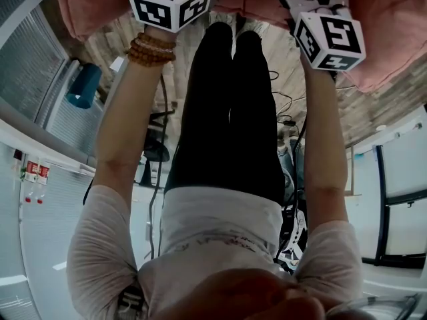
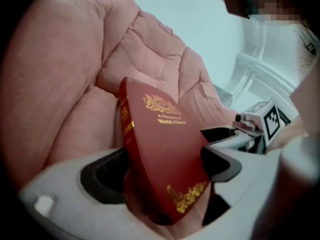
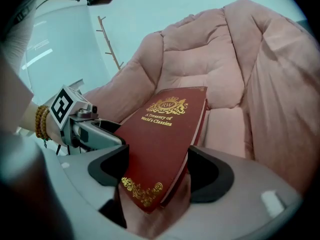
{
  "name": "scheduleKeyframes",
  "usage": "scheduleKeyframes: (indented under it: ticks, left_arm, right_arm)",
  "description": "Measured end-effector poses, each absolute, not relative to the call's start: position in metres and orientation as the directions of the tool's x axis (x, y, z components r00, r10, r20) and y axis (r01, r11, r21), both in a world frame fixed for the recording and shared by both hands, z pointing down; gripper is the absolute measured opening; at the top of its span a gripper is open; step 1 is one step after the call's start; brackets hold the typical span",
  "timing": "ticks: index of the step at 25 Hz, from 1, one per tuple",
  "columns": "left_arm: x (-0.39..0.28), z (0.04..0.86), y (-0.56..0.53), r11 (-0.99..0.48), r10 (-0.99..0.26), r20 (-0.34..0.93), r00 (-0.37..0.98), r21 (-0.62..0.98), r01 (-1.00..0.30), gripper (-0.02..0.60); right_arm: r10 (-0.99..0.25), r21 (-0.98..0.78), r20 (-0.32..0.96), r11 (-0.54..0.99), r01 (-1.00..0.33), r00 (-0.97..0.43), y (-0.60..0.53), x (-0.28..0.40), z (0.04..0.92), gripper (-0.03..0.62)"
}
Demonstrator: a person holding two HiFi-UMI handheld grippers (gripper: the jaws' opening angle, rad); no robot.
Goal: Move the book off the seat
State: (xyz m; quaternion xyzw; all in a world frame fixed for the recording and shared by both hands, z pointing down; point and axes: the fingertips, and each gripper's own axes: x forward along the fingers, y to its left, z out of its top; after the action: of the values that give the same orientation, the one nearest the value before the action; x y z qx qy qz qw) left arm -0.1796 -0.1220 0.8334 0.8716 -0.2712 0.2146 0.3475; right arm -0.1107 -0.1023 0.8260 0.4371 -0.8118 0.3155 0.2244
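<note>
Pink padded cushions of the seat [image 3: 215,79] fill the background. The red book [image 3: 165,134] rests over them with its gilt cover up, its far end pointing to about one o'clock in the right gripper view. I have the right gripper [image 3: 157,170] clamped across the book's near corner, a pad on either edge. The left gripper [image 2: 162,170], seen at nine o'clock in that view, grasps the same end with the spine against its left pad. I judge that two grips side by side keep a heavy hardback from twisting. The book is not yet off the seat, so lifting it comes next.
</note>
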Motion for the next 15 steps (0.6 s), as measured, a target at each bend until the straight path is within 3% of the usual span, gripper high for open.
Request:
scheduleKeyframes:
  ticks: [15]
  left_arm:
    - [-0.187, 0.714, -0.123, -0.591, -0.412, 0.519, 0.749, 0.473, -0.653, 0.453]
  right_arm:
    - [-0.636, -0.280, 0.578, 0.433, -0.857, -0.511, -0.101, -0.117, 0.700, 0.360]
